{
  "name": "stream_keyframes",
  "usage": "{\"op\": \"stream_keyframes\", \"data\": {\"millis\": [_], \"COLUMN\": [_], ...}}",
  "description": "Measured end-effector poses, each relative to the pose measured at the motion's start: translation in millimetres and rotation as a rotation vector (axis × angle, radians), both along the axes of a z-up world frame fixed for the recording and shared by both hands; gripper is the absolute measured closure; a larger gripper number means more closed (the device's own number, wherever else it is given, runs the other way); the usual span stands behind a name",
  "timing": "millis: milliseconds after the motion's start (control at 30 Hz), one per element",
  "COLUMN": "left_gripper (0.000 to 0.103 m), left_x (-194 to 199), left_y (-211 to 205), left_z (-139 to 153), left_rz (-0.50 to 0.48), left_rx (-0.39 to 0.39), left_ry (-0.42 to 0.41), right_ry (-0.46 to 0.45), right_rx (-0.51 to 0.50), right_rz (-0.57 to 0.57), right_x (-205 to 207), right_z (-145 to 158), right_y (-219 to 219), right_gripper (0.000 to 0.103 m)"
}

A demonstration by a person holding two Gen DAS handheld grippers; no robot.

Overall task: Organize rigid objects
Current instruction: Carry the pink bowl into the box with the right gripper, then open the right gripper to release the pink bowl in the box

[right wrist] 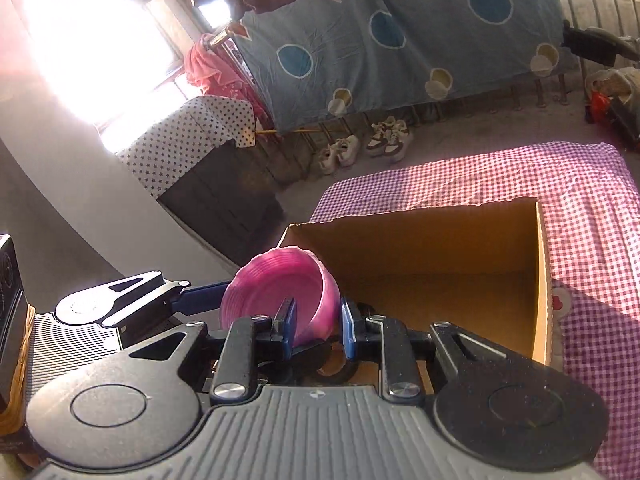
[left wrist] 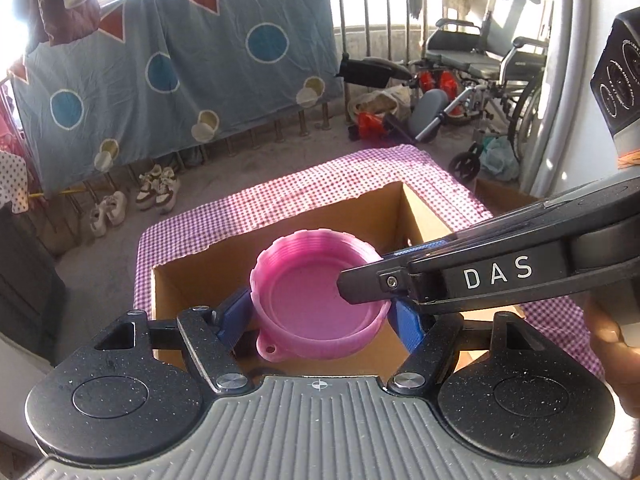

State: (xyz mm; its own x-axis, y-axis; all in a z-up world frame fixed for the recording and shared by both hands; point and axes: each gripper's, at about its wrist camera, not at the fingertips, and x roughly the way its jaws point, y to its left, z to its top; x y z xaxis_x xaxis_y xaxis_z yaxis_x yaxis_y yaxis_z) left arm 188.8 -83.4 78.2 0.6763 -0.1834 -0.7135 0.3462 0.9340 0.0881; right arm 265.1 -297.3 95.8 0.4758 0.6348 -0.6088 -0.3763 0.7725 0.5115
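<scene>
A pink ribbed plastic bowl (left wrist: 316, 296) is held above an open cardboard box (left wrist: 280, 236). My left gripper (left wrist: 320, 318) is shut on the bowl, its blue pads (left wrist: 234, 316) against opposite sides. My right gripper (right wrist: 318, 330) reaches in from the right and its blue pads (right wrist: 289, 328) clamp the bowl's wall (right wrist: 316, 304), one pad inside and one outside. In the left wrist view the right gripper's black finger (left wrist: 368, 286) lies inside the bowl. The box (right wrist: 440, 256) looks empty where its inside shows.
The box stands on a table with a pink checked cloth (left wrist: 360, 176). A blue sheet (left wrist: 180, 64) hangs on a railing, shoes (left wrist: 156, 188) lie below it, a wheelchair (left wrist: 480, 76) stands at the back right. A dark cabinet (right wrist: 224, 192) stands left.
</scene>
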Motion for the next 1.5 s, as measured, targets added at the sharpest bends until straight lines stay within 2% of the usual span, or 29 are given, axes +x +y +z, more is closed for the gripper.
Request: {"op": "stream_keyframes", "data": {"millis": [267,367,500,700,933,1100,1167,1233,1300,1500], "left_gripper": [0.03,0.03,0.03,0.03,0.026,0.025,0.023,0.022,0.021,0.021], "left_x": [87,111,130,148,158,161,159,156,151,135], "left_y": [11,15,15,12,22,36,40,44,45,47], "left_z": [-50,-66,-83,-100,-118,-121,-113,-106,-95,-66], "left_rz": [0.036,0.048,0.061,0.07,0.119,0.163,0.177,0.185,0.187,0.195], "left_rx": [0.012,-0.002,-0.015,0.001,0.057,0.029,0.004,-0.018,-0.032,-0.058], "left_ry": [0.302,0.392,0.457,0.486,0.527,0.574,0.557,0.535,0.505,0.445], "right_ry": [0.288,0.356,0.403,0.457,0.512,0.511,0.509,0.497,0.475,0.415], "right_rx": [-0.042,-0.067,-0.1,-0.126,-0.094,-0.083,-0.07,-0.056,-0.049,-0.009], "right_rz": [0.038,0.04,0.027,0.009,0.03,0.051,0.045,0.025,0.007,-0.031], "right_x": [105,128,146,166,173,174,175,173,170,154], "right_z": [-67,-91,-114,-146,-173,-172,-171,-165,-156,-122], "right_y": [22,23,26,28,40,47,45,37,28,0], "right_gripper": [0.077,0.077,0.077,0.077,0.077,0.076,0.074,0.062,0.056,0.056]}}
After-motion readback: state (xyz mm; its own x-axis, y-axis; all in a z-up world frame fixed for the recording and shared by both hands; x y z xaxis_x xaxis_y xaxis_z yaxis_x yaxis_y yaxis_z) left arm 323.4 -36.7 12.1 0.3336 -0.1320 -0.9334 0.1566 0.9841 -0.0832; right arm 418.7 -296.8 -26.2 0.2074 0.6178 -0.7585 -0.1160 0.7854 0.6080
